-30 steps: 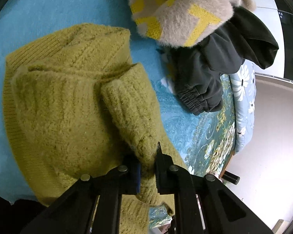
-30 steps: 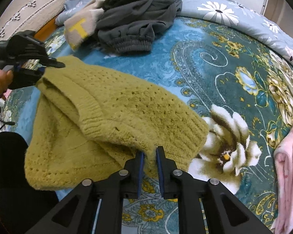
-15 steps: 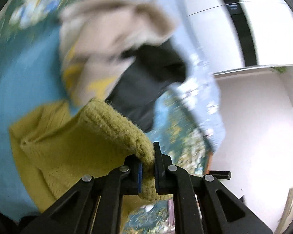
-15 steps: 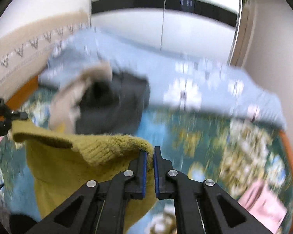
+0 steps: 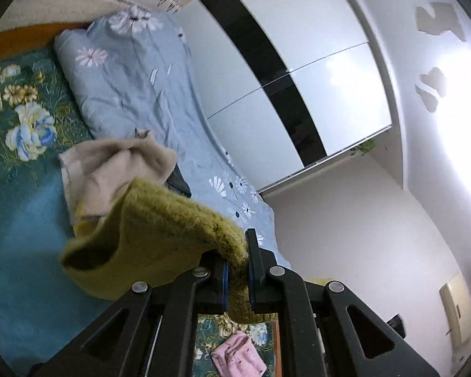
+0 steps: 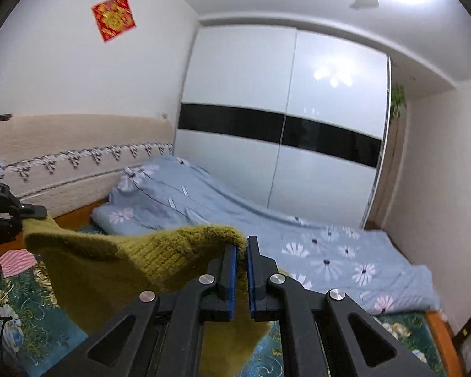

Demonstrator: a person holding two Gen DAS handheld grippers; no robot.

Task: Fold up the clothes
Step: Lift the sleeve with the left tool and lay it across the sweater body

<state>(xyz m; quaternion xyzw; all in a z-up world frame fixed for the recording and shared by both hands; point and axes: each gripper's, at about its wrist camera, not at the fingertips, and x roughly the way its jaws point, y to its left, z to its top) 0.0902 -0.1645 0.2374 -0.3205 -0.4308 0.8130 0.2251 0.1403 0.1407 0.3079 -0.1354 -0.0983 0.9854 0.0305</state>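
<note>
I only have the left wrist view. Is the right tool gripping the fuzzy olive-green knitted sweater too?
Observer: Yes, the right tool is shut on an edge of the fuzzy olive-green knitted sweater.
Operator: Does it span between both tools?
Observer: Yes, its top edge runs across to the left tool, sagging between them.
Operator: Anything on the wall?
Observer: A red and gold square paper decoration hangs diamond-wise on the white wall.

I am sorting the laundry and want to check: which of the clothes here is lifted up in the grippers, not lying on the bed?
The olive-green sweater. The left gripper and the right gripper pinch it; the beige sweater and the pink garment lie below.
</note>
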